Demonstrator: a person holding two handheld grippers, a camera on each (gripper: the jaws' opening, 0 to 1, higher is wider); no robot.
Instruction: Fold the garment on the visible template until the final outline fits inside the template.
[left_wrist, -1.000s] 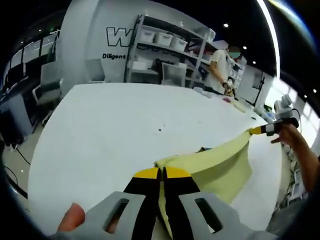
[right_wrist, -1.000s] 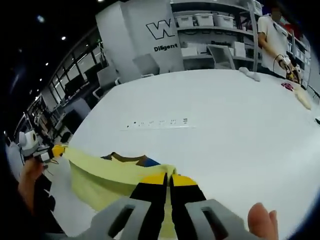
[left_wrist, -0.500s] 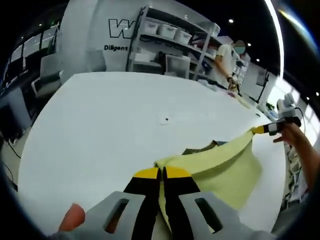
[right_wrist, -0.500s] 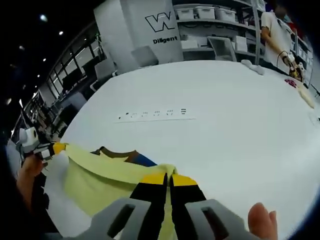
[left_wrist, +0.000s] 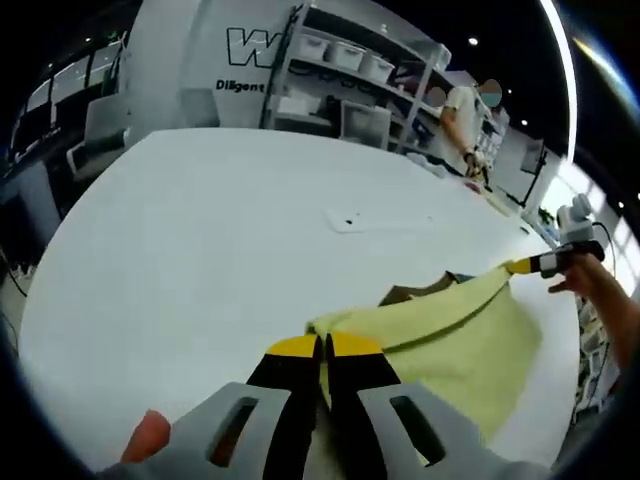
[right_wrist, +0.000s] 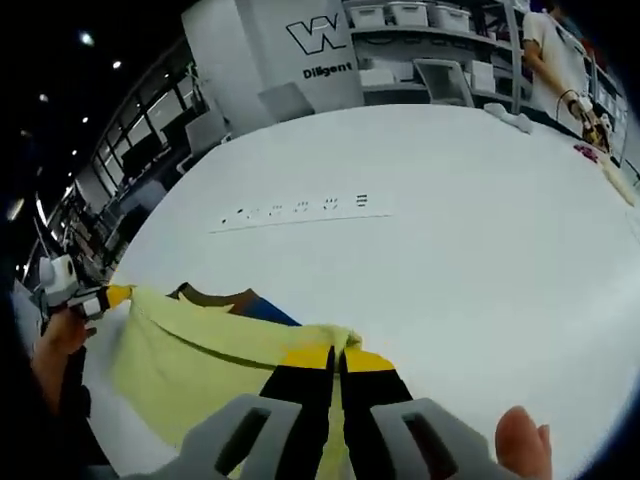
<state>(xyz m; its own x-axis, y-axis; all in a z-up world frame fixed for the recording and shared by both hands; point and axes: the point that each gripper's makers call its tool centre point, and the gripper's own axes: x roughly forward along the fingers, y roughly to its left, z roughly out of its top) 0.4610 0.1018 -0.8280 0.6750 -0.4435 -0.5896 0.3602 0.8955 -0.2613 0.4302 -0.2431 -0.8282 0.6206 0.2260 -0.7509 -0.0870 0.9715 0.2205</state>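
Spanning both views: big white tabletop (left_wrist: 200, 230), shelving with bins (left_wrist: 340, 75) and a grey wall with "W / Diligent" lettering behind, a person (left_wrist: 462, 115) standing far back. Yellow garment (left_wrist: 450, 330) sits at the tabletop's near edge, long axis stretched tong to tong. Left tongs (left_wrist: 322, 345) clenched on one corner, right tongs (right_wrist: 338, 352) clenched on the other. Row of small template marks (right_wrist: 295, 210) lies well beyond the garment. Dark collar and blue patch (right_wrist: 262, 308) partly hidden under the yellow fold; lower hem cut off
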